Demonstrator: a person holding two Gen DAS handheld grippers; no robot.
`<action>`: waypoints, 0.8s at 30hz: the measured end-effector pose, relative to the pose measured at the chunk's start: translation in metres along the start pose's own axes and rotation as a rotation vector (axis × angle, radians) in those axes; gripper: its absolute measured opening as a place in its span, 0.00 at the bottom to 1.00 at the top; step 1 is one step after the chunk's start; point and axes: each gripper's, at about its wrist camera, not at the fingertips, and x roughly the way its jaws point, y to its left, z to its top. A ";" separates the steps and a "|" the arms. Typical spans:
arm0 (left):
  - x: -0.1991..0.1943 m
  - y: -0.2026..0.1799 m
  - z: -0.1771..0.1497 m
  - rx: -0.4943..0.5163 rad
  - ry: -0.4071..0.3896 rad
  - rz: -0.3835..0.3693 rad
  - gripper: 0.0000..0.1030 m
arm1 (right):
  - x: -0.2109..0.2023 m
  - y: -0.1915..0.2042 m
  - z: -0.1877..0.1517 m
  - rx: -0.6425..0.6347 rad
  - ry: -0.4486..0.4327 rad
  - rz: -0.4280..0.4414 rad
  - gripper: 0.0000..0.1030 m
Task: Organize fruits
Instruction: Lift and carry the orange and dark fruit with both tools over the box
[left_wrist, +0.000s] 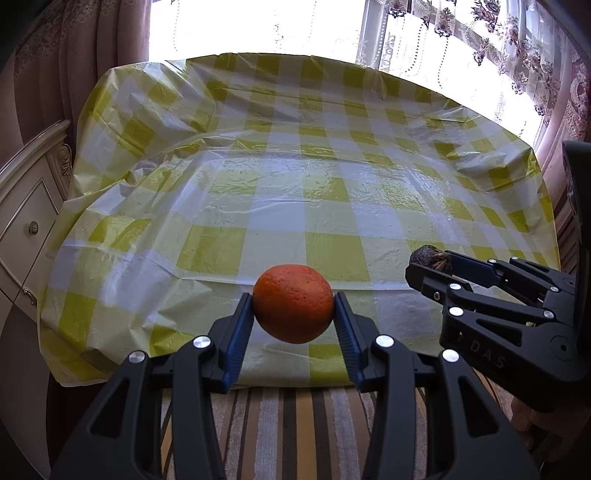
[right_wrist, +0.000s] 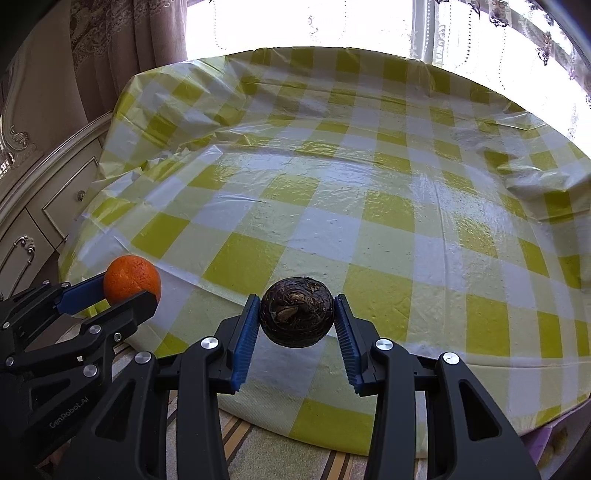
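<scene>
My left gripper (left_wrist: 293, 301) is shut on an orange (left_wrist: 293, 302), held in the air just over the near edge of the table. The orange also shows in the right wrist view (right_wrist: 131, 278), at the far left. My right gripper (right_wrist: 296, 312) is shut on a dark brown round fruit (right_wrist: 296, 311) with a rough dry top, also held above the near edge. That fruit shows in the left wrist view (left_wrist: 430, 259), at the right, between the right gripper's fingers. The two grippers are side by side, apart.
The table (left_wrist: 295, 192) is covered with a wrinkled yellow-and-white checked plastic cloth (right_wrist: 369, 221). A cream cabinet (left_wrist: 26, 206) stands at the left. Curtains and a bright window lie behind. A striped seat (left_wrist: 288, 435) lies below the near edge.
</scene>
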 end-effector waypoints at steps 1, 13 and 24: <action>-0.001 -0.003 -0.001 0.005 -0.001 -0.004 0.43 | -0.003 -0.002 -0.002 0.003 -0.001 -0.003 0.39; -0.011 -0.032 -0.006 0.061 -0.006 -0.032 0.43 | -0.030 -0.031 -0.027 0.060 -0.006 -0.034 0.39; -0.015 -0.054 -0.012 0.104 -0.001 -0.054 0.43 | -0.049 -0.054 -0.044 0.103 -0.014 -0.063 0.39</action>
